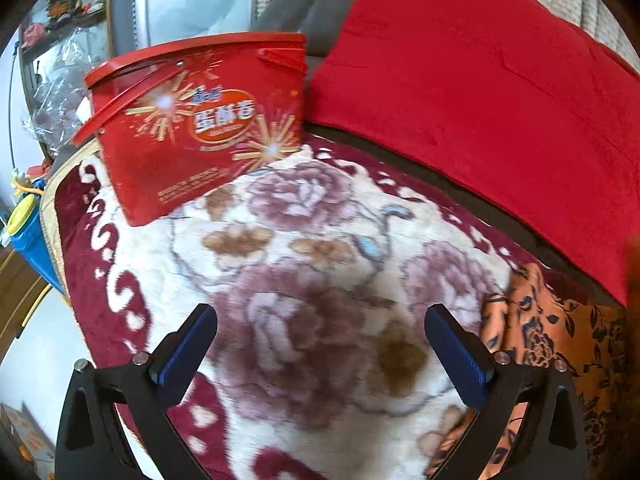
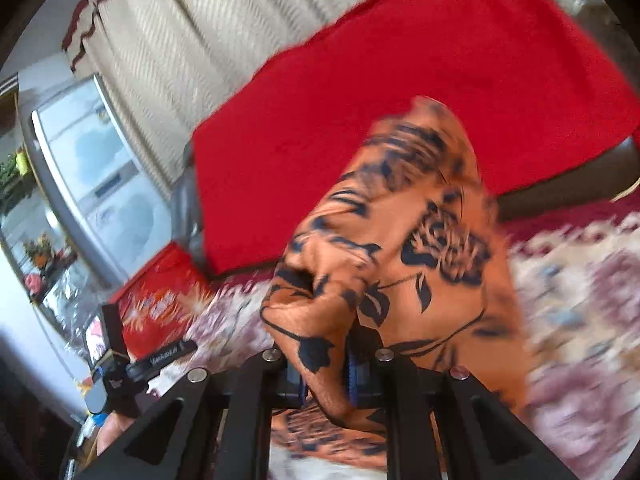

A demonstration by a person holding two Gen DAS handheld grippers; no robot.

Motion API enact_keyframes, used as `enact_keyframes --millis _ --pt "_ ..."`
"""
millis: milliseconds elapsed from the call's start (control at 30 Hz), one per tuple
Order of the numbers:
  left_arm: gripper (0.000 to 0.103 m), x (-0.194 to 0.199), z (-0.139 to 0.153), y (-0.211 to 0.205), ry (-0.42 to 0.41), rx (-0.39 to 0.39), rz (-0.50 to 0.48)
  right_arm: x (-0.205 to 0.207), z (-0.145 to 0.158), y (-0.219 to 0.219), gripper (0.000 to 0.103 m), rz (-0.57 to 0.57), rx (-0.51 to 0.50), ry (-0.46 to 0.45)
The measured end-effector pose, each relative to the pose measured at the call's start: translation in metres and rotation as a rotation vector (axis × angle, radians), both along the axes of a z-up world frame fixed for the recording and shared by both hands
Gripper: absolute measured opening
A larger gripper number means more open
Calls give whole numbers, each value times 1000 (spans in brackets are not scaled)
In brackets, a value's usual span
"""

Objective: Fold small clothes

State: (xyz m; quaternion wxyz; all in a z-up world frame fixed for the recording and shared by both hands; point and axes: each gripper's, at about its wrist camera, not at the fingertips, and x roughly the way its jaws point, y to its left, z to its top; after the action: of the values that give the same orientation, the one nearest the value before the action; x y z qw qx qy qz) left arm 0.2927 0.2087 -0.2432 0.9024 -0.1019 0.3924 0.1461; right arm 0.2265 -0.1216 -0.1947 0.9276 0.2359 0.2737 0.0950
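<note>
One orange floral garment (image 2: pixel 404 240) is hanging pinched in the right gripper (image 2: pixel 326 376), while the left gripper (image 1: pixel 320 344) is hovering wide apart, holding nothing, one red tin (image 1: pixel 200 124) at eleven o'clock.

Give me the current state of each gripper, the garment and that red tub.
left gripper: open, empty, over the floral blanket.
right gripper: shut on the orange floral garment, lifting it in a bunch.
orange floral garment: unfolded, crumpled, partly raised.
red tub: lid on, tilted on the blanket.

The red plastic snack tub with handle (image 1: pixel 200 124) carries a white-and-orange oval label with Chinese characters, too blurred to read; nothing else is legible.
</note>
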Motion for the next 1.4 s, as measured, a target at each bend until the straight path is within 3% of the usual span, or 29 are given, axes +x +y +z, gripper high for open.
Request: enact_keyframes --millis 267,400,433,500,567,700,767,867,967,1100,1133,1200,1267,1400 --pt "103 -3 0 13 -7 -11 6 38 -86 92 15 173 25 223" --pt "103 -3 4 2 -24 -12 -24 30 -96 97 22 227 15 226" --pt "103 -3 5 -2 -29 -5 -32 28 -94 95 27 245 24 226" --pt "103 -3 7 -10 -35 -2 -51 20 -92 87 58 313 65 231" --pt "103 -3 8 -21 -41 -3 -87 12 -86 85 65 369 87 213" --pt "103 -4 8 -49 -48 -21 -184 -23 -62 65 65 393 35 101" --pt "103 -5 8 -66 -48 -3 -230 -32 -49 45 63 344 33 55" --pt "103 -7 3 -94 -44 53 -293 -33 -34 8 52 224 21 17" --pt "103 -9 -5 -117 -24 130 -338 -23 -35 -17 39 132 32 33" --pt "103 -5 -32 -142 74 284 -371 -2 -68 -36 37 105 83 160" --pt "103 -3 -40 -146 103 309 -378 4 -81 -36 35 107 90 210" --pt "103 -3 -46 -149 118 327 -386 7 -88 -36 32 108 85 224" --pt "103 -5 -44 -149 107 337 -389 9 -77 -37 31 122 75 228" --pt "103 -3 -44 -148 113 322 -393 29 -43 -47 31 103 65 141"
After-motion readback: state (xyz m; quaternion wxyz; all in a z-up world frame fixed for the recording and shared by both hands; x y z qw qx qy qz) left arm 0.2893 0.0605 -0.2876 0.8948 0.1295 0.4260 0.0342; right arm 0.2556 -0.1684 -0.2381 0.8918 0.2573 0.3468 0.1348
